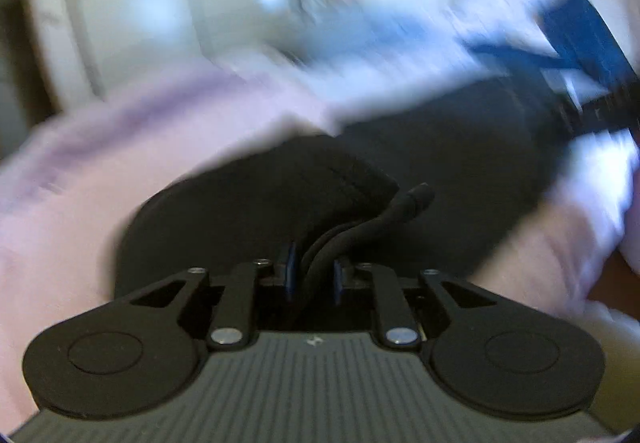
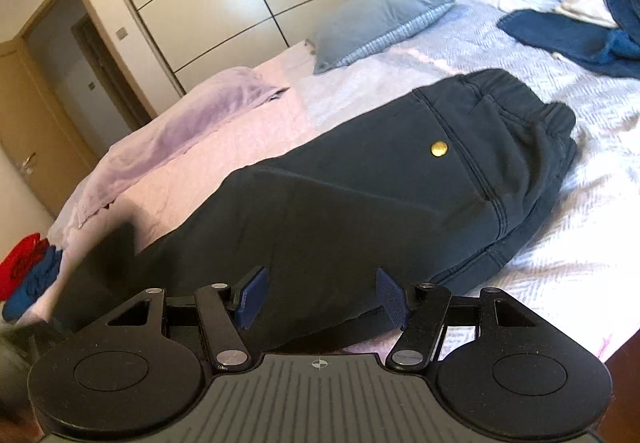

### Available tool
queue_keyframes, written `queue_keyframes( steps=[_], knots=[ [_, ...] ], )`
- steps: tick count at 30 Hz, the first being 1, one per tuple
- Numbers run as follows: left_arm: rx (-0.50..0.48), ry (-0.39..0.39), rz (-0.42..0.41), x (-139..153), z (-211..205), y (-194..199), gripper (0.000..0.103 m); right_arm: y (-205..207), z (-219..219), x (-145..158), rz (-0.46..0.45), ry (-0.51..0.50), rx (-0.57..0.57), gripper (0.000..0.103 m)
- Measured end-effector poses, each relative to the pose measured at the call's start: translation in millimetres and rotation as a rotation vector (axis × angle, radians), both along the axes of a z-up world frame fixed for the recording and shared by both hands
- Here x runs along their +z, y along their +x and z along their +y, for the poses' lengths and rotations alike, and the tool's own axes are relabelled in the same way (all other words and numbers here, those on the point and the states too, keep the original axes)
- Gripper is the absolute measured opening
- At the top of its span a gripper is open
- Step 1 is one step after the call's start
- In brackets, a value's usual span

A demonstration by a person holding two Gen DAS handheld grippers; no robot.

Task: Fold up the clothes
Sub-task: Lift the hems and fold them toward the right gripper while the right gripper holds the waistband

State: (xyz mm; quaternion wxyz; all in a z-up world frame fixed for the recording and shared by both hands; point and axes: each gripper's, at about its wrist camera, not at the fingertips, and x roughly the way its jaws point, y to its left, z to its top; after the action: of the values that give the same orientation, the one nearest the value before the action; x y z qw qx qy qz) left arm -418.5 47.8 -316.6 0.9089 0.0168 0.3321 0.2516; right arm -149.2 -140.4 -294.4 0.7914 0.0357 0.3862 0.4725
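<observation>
Left gripper (image 1: 314,271): the two blue-padded fingers (image 1: 291,271) are drawn close together, pinching a bunched fold of the dark trousers (image 1: 440,147) and a black drawstring between them. The left wrist view is motion-blurred beyond the gripper body. The linkage arms are folded inward toward the centre line.

Right gripper (image 2: 320,295): the blue-padded fingers (image 2: 390,297) stand well apart, with nothing clamped between them. The gripper sits low over the leg end of the dark trousers, the pads just above or against the fabric; contact cannot be confirmed. The linkage arms are splayed outward.
</observation>
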Motion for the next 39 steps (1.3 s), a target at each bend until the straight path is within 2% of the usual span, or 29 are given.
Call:
queue_keyframes(
  steps=[2, 4, 6, 8, 13, 17, 19, 21, 24, 27, 34, 37, 39],
  knots=[
    [0.026, 0.012, -0.016, -1, -1, -4, 0.018, -1, -1, 4, 0.016, 0.018, 0.002, 0.064],
    [0.035, -0.069, -0.096, 16, 5, -25, 0.019, -2, -1, 8, 0.033, 0.036, 0.004, 0.064],
    [0.037, -0.139, -0.166, 31, 12, -48, 0.020, -7, 8, 2, 0.137, 0.056, 0.025, 0.064],
    [0.041, -0.166, -0.188, 39, 20, -61, 0.020, -11, 17, -5, 0.242, 0.076, 0.045, 0.064],
    [0.053, -0.193, -0.189, 42, 13, -88, 0.021, -22, 40, -20, 0.507, 0.126, 0.098, 0.063],
    [0.073, -0.228, -0.201, 31, 13, -78, 0.021, -31, 58, -33, 0.718, 0.166, 0.140, 0.063],
    [0.054, -0.222, -0.193, 28, 13, -70, 0.021, -30, 55, -35, 0.739, 0.166, 0.131, 0.063],
    [0.009, -0.212, -0.164, 27, 9, -67, 0.029, -29, 52, -36, 0.759, 0.165, 0.122, 0.063],
    [-0.071, -0.203, -0.140, 30, 2, -76, 0.034, -28, 48, -38, 0.788, 0.164, 0.107, 0.063],
    [-0.102, -0.241, -0.162, 33, 2, -87, 0.034, -35, 46, -46, 0.820, 0.136, 0.100, 0.063],
    [-0.029, -0.306, -0.210, 37, 9, -114, 0.034, -48, 60, -66, 0.935, 0.138, 0.151, 0.063],
    [0.006, -0.304, -0.238, 46, 14, -130, 0.034, -45, 63, -67, 0.972, 0.197, 0.141, 0.063],
    [0.035, -0.302, -0.258, 51, 17, -139, 0.034, -41, 64, -64, 0.984, 0.237, 0.136, 0.056]
  ],
)
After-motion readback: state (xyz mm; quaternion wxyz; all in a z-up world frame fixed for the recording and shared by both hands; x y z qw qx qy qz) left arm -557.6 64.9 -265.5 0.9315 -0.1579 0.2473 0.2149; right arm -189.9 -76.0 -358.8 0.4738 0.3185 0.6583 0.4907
